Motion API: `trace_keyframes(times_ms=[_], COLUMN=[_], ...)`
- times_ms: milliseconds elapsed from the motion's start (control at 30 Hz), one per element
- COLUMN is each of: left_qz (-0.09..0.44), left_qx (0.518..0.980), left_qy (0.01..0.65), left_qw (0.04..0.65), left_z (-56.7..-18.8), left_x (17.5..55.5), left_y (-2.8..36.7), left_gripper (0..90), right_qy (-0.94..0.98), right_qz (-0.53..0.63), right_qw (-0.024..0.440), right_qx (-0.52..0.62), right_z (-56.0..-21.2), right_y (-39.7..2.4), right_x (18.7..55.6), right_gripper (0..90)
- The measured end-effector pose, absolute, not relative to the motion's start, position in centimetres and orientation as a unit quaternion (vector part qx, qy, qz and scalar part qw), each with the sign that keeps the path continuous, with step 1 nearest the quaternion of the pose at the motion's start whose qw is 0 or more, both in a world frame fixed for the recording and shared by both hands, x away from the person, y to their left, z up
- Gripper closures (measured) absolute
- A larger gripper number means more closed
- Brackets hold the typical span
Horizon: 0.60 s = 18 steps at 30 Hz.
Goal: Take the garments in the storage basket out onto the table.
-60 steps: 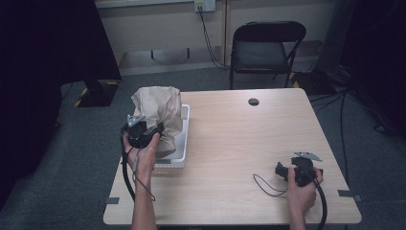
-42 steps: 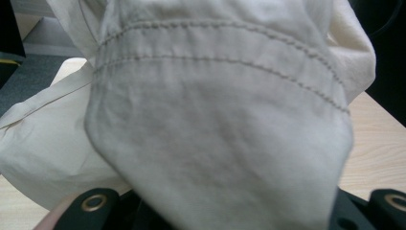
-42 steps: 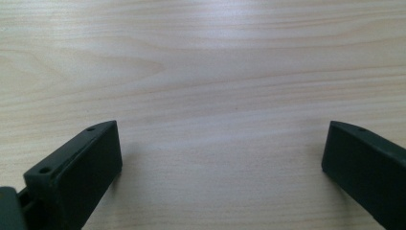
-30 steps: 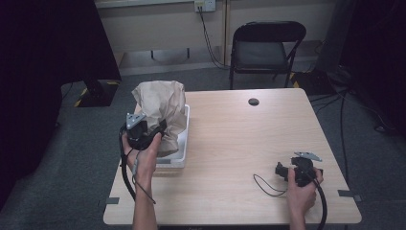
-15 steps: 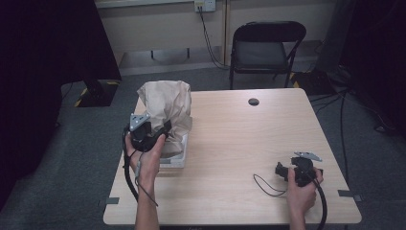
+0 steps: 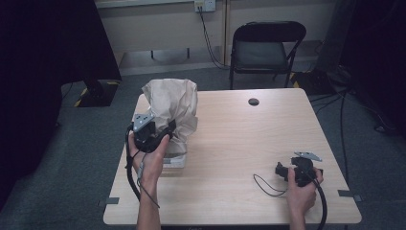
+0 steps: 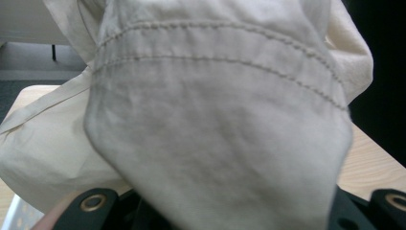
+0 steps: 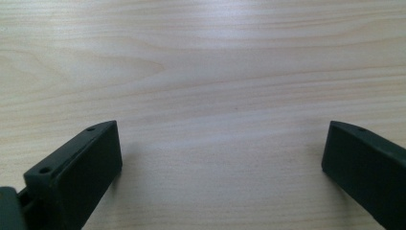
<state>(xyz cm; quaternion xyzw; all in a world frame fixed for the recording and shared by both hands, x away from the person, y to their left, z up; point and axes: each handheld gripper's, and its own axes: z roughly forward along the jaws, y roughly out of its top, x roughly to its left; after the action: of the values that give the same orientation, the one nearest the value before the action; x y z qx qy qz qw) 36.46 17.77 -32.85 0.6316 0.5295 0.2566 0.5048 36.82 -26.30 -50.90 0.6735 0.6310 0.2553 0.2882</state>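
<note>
High view: one beige cloth garment, bunched up and lifted at table's left side, over one white tray sitting near left edge. One left gripper held in left hand, nose pushed into garment's lower front; cloth hangs above tray, top of bundle reaching past table's far edge in pic. Can't tell whether bottom of cloth touches tray.

Left gripper view: hemmed fold of garment, w/ two rows of stitching across top, draped right over jaws. Two black jaw bases w/ brass eyelets peeking out at bottom corners. Jaws pinching the cloth, pressed close on fabric. Strip of tabletop at right, bit of white tray at bottom left.

Right side, high view: one right gripper in right hand, parked low on table near front right corner, well apart from garment. One thin black cable loop lying on wood just left of it.

Right gripper view: two black jaws spread wide, nothing between, bare wood grain under them.

Elsewhere: one black folding chair behind table, one dark round grommet near table's far edge, one wall outlet w/ cords dropping to floor.
</note>
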Motion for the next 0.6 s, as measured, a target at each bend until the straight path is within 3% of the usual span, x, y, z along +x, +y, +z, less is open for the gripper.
trace_keyframes(times_ms=[600], left_qz=[0.245], left_qx=[0.646], left_qy=[0.514], left_qw=[0.509], left_z=[-32.8], left_x=[36.0], left_y=[15.6], left_gripper=[72.6], right_qy=[0.631], right_qz=[0.255], right_qw=[0.288], right_qx=[0.674], right_z=[-50.9], right_y=[-26.3], right_x=[36.8], right_gripper=[0.0])
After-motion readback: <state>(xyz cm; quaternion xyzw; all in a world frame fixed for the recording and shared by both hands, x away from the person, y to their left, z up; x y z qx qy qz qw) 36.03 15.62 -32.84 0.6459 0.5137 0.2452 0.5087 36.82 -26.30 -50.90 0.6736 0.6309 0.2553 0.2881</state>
